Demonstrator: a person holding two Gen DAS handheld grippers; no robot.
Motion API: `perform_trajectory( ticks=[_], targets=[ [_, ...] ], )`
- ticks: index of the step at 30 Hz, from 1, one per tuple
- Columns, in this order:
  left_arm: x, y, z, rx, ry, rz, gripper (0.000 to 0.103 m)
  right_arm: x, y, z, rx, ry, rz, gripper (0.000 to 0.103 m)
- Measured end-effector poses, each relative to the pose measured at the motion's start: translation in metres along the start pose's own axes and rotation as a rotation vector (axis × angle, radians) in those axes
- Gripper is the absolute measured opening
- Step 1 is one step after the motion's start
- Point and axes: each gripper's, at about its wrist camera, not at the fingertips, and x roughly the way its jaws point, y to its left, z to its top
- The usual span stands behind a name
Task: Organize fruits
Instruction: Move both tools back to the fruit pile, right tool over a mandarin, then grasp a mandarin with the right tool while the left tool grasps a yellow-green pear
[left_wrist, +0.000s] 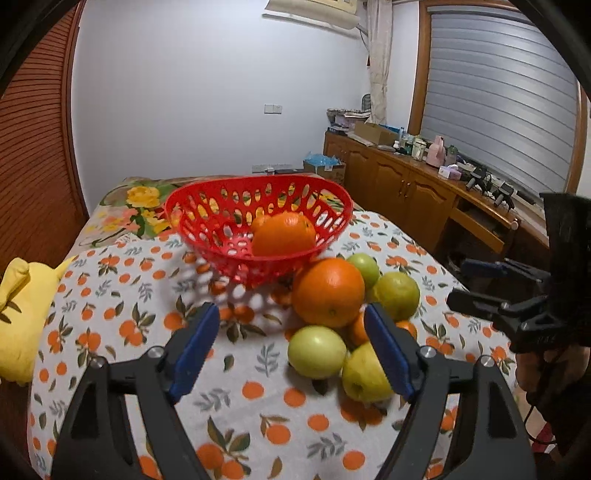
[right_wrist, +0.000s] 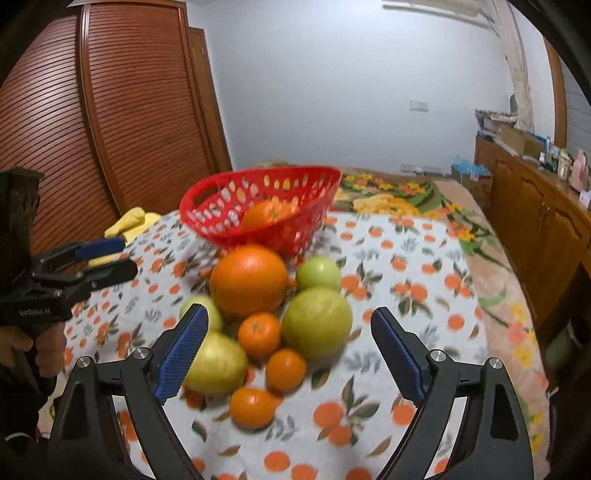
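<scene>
Fingers (right_wrist: 397, 354) spread wide around the fruit pile (right_wrist: 266, 317).

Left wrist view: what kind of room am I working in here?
Probably a bedroom at home: the fruit and red basket sit on a cloth spread over a floral blanket, with a louvred wardrobe and a cluttered wooden sideboard alongside.

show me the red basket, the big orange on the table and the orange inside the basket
red basket (left_wrist: 207, 221), left wrist view, perforated left wall
big orange (left_wrist: 328, 292), left wrist view, middle of peel
orange inside basket (left_wrist: 282, 236), left wrist view, front face
</scene>
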Motion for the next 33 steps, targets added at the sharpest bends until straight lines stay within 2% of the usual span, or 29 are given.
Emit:
perform_trajectory(
  ticks=[5,7,9,13,24,26,27,33],
  targets=[
    [0.001,-0.003,-0.017,-0.006,0.027,-0.013,0.080,0.006,0.002,-0.026,0.016,0.055,0.017,0.081],
    [0.003,-0.006,-0.024,0.001,0.038,-0.010,0.080,0.008,0.005,-0.036,0.017,0.074,0.034,0.073],
    [0.006,-0.007,-0.030,0.001,0.053,-0.016,0.080,0.012,0.009,-0.043,0.007,0.099,0.049,0.071],
    [0.011,-0.007,-0.039,-0.006,0.071,-0.027,0.080,0.021,0.015,-0.054,-0.013,0.140,0.055,0.058],
    [0.015,-0.008,-0.046,-0.019,0.089,-0.046,0.080,0.038,0.015,-0.061,0.021,0.199,0.097,0.048],
    [0.016,-0.010,-0.046,-0.019,0.093,-0.053,0.080,0.040,0.017,-0.062,0.013,0.200,0.108,0.043],
    [0.017,-0.010,-0.046,-0.018,0.097,-0.056,0.080,0.040,0.017,-0.062,0.011,0.203,0.122,0.037],
    [0.024,-0.022,-0.046,-0.001,0.114,-0.073,0.080,0.030,0.012,-0.064,0.001,0.187,0.091,0.037]
  ],
)
